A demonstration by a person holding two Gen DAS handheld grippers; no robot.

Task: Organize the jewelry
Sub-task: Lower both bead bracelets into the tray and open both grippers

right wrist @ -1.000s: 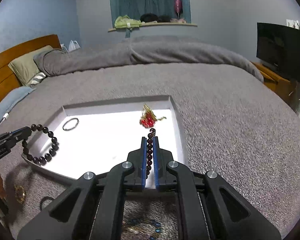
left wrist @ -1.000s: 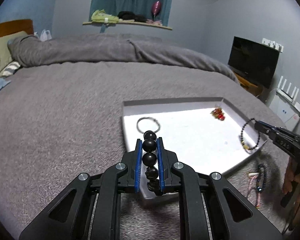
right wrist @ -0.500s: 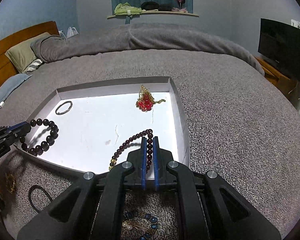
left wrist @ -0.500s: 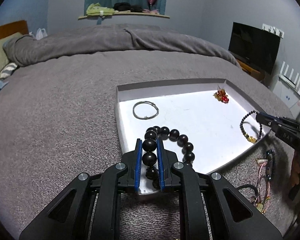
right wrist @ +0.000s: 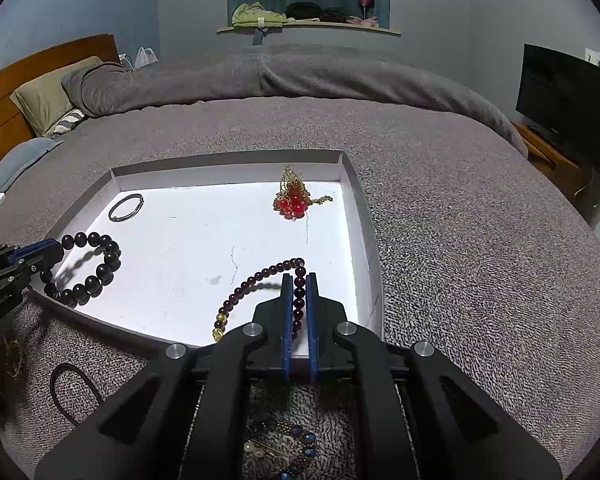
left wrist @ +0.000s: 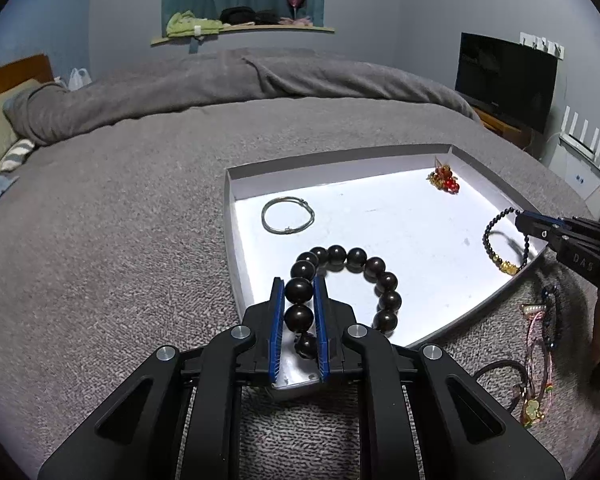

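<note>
A shallow white tray point(left wrist: 230, 216) point(right wrist: 358, 200) lies on the grey bed. My left gripper point(left wrist: 299, 292) is shut on a bracelet of large black beads point(left wrist: 384, 280); its loop rests on the tray's near left corner, also seen in the right wrist view point(right wrist: 100, 268). My right gripper point(right wrist: 299, 284) is shut on a thin dark-red bead bracelet point(right wrist: 256, 280) with gold beads, draped onto the tray's near right part; it shows in the left wrist view point(left wrist: 496, 256). A silver bangle point(left wrist: 287, 216) point(right wrist: 126, 207) and a red-and-gold cluster point(left wrist: 444, 178) point(right wrist: 294, 200) lie in the tray.
Loose jewelry lies on the blanket in front of the tray: a pink strap and beaded pieces point(left wrist: 538, 344), a black hair tie point(right wrist: 70, 392), blue and pearl pieces point(right wrist: 292, 444) under my right gripper, a gold piece point(right wrist: 14, 356). A TV point(left wrist: 504, 76) stands right.
Both grippers came down toward the tray. The black bead bracelet and the dark-red bracelet, hanging in the air before, now lie partly on the tray floor, still gripped.
</note>
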